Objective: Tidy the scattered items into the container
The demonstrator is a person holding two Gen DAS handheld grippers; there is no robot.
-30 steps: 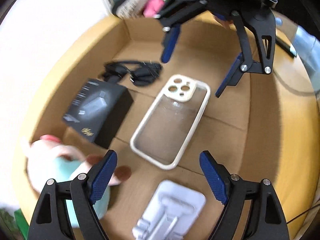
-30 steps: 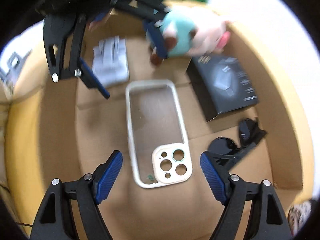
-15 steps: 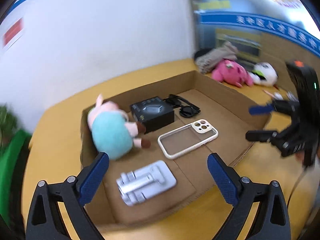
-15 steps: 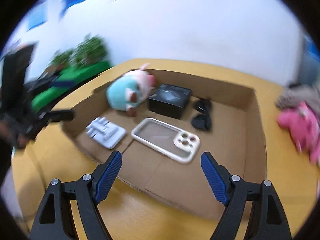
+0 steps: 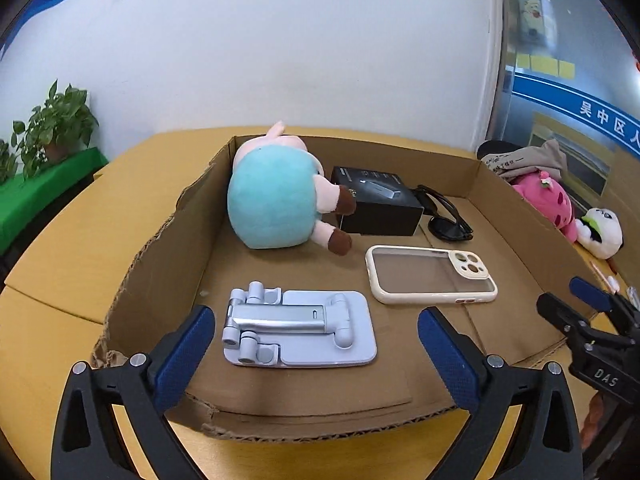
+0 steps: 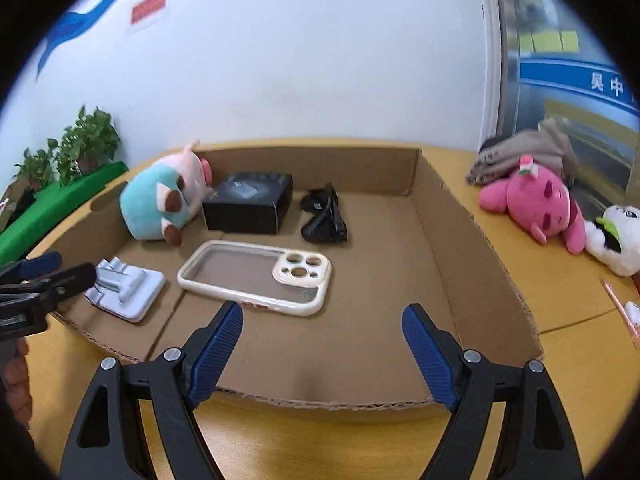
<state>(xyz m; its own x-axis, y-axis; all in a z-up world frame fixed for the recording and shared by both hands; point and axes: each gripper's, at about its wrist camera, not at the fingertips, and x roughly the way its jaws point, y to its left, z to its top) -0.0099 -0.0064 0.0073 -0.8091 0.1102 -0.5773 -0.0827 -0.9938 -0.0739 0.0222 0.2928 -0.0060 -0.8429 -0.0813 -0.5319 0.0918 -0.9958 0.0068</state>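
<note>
Both empty grippers, left (image 5: 316,354) opening and right (image 6: 323,350) wide apart, hovered near the shallow brown cardboard box (image 6: 468,248).

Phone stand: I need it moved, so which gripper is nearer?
Left. The left gripper sits just before the phone stand; the right gripper is off to its side.

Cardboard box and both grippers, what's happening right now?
The cardboard box holds five things: a plush toy, a black box, sunglasses, a phone case and a folded phone stand. The left hand-held gripper hangs over the box's near edge by the stand, its jaws opening with nothing between them. The right hand-held gripper is open and empty at the near edge too. A pink plush and a white plush lie outside on the table.
</note>
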